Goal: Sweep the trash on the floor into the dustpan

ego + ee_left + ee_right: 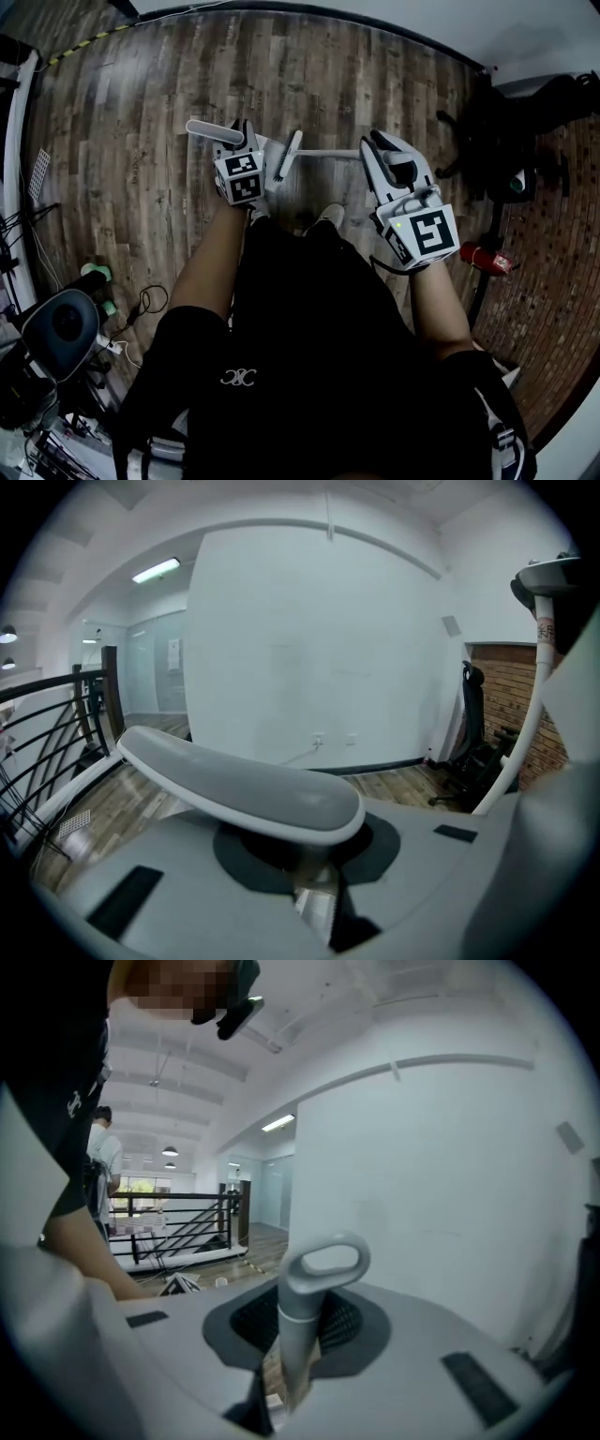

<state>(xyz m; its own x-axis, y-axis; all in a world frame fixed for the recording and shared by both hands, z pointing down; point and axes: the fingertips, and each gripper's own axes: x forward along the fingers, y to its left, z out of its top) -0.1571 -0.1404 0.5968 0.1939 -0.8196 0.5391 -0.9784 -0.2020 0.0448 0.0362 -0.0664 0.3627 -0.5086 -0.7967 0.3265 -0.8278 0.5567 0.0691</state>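
My left gripper (242,142) is shut on a flat grey-and-white dustpan handle (208,130), which lies across the jaws in the left gripper view (244,785). In my right gripper (382,150), also shut, stands the grey broom handle (314,1279) with its hanging loop on top. The same broom pole (530,696) rises at the right of the left gripper view. Low between both grippers in the head view, white parts (319,153) of these tools show above the wooden floor (141,141). My body hides the floor below them. No trash shows.
A black chair and bags (506,141) stand at the right by a brick-patterned floor (553,281), with a red object (483,255) near it. A round black seat (61,323) and cables lie at the left. A black railing (47,724) stands behind. Another person (101,1147) stands far off.
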